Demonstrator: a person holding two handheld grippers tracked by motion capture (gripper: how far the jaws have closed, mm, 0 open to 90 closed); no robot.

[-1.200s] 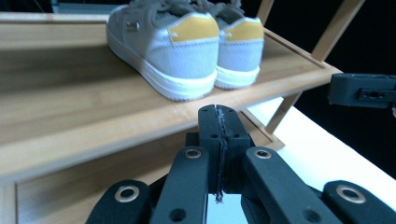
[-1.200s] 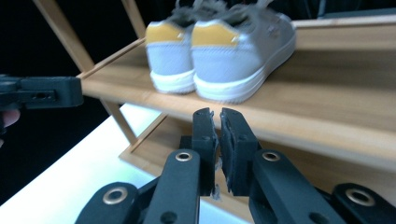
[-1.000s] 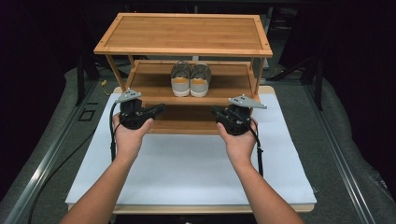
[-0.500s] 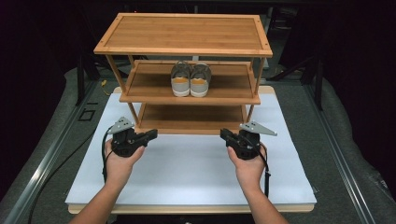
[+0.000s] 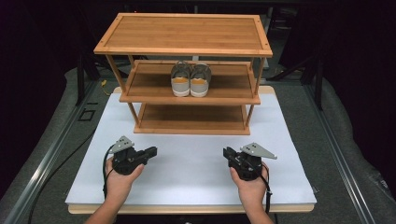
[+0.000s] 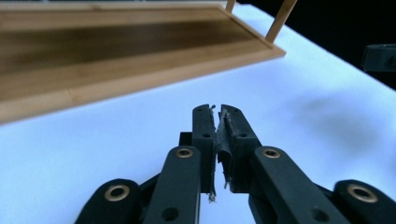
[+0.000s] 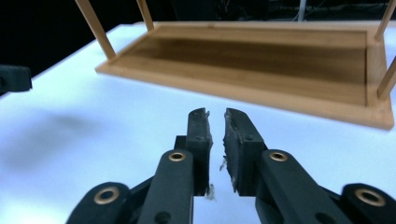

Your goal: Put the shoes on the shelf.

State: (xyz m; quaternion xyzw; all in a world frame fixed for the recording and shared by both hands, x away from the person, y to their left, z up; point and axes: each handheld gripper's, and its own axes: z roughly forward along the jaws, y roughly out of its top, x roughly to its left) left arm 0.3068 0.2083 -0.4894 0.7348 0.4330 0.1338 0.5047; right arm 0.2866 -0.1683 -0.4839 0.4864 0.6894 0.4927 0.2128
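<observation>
A three-tier bamboo shoe rack (image 5: pixel 187 50) stands at the back of the white board (image 5: pixel 191 163). A pair of grey shoes (image 5: pixel 190 81) sits on its middle shelf, heels toward me. My left gripper (image 5: pixel 153 150) is low over the board at the front left, pointing right. My right gripper (image 5: pixel 226 152) mirrors it at the front right, pointing left. In the left gripper view the jaws (image 6: pixel 217 108) are parted by a hairline. The right gripper (image 7: pixel 215 112) shows a narrow gap. Both pairs of jaws have just been opening, with nothing between them.
The rack's bottom shelf (image 6: pixel 116 56) lies ahead of each gripper (image 7: pixel 261 60). The opposite gripper shows at the frame edge in each gripper view (image 6: pixel 379 57) (image 7: pixel 14 78). Grey floor mat and a metal rail (image 5: pixel 51 154) flank the board.
Both hands have drawn back from the rack's lower shelves toward the near edge and sunk close to the board. The shoes and the rack stay put.
</observation>
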